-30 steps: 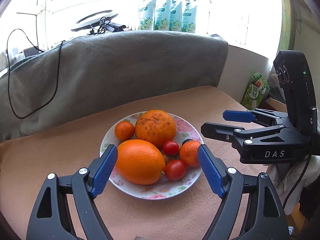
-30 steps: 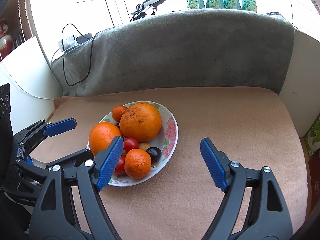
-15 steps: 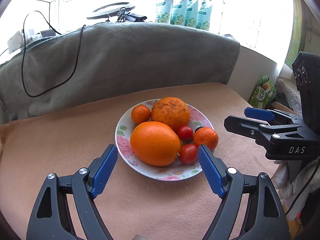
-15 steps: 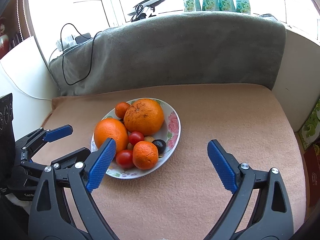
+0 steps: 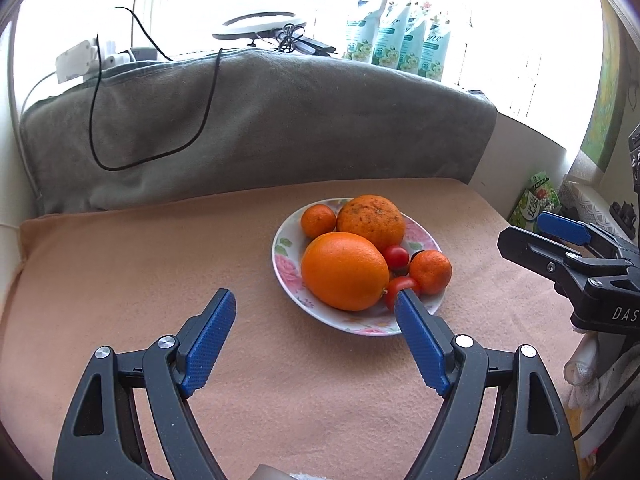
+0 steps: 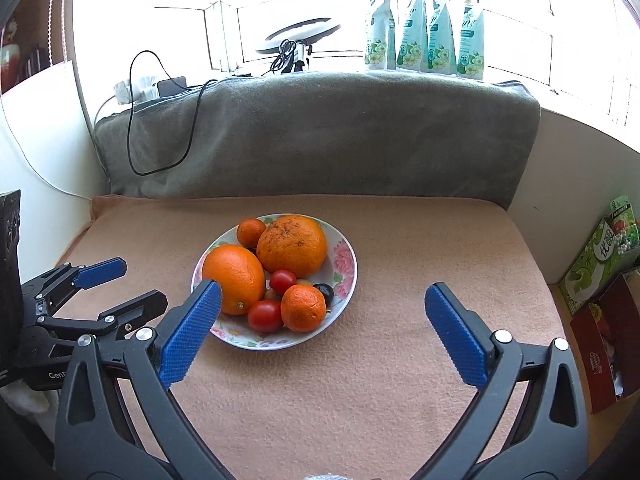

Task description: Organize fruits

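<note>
- Left wrist view showed the left gripper spread wide with nothing between its blue pads, hanging over bare peach cloth; off to its far left there was only that cloth and the grey blanket behind it.
- Ahead and to the right of that gripper sat the floral plate, its near rim just past the right fingertip.
- On the plate lay the fruit: a smooth orange nearest, a speckled orange behind it, a small mandarin at the back left, another mandarin at the right, and two cherry tomatoes tucked between.
- Right wrist view put the same plate ahead and left of the right gripper, which was likewise wide open and empty; a dark grape showed beside the near mandarin.
- All fruit was gathered on the plate, which fits either a finished tidy or a pile waiting to be sorted.
- Risks, as I judged them: the round fruit leaned on one another, so lifting a big orange could send tomatoes rolling off the shallow rim.
- A hard squeeze would likely burst a tomato or the grape.
- Both tools stood close together beside the plate, so reaching in at once could make them collide or tip it.
</note>
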Demonstrator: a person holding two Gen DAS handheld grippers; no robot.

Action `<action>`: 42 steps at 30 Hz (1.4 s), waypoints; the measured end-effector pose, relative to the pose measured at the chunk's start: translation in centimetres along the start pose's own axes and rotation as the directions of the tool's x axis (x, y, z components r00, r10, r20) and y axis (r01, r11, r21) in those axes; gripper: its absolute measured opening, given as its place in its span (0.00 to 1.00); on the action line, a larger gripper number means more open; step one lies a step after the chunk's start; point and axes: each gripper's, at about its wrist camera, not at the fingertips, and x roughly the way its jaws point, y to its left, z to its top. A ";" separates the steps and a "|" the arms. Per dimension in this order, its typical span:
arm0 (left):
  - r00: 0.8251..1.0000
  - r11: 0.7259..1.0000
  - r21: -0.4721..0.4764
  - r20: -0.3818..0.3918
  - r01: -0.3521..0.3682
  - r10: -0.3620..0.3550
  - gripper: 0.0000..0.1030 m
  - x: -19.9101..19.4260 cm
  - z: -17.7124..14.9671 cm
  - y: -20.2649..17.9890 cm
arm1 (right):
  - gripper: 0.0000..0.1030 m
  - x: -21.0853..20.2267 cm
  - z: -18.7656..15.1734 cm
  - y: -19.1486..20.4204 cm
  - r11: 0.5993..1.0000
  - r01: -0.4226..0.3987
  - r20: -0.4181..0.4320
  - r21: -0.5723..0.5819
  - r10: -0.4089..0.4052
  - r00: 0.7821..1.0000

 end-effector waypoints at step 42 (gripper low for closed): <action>0.991 0.994 -0.033 0.075 -0.108 0.111 0.84 -7.9 -3.2 1.4 | 1.00 -5.2 -1.6 1.5 0.999 0.041 0.075 0.033 -0.044 0.996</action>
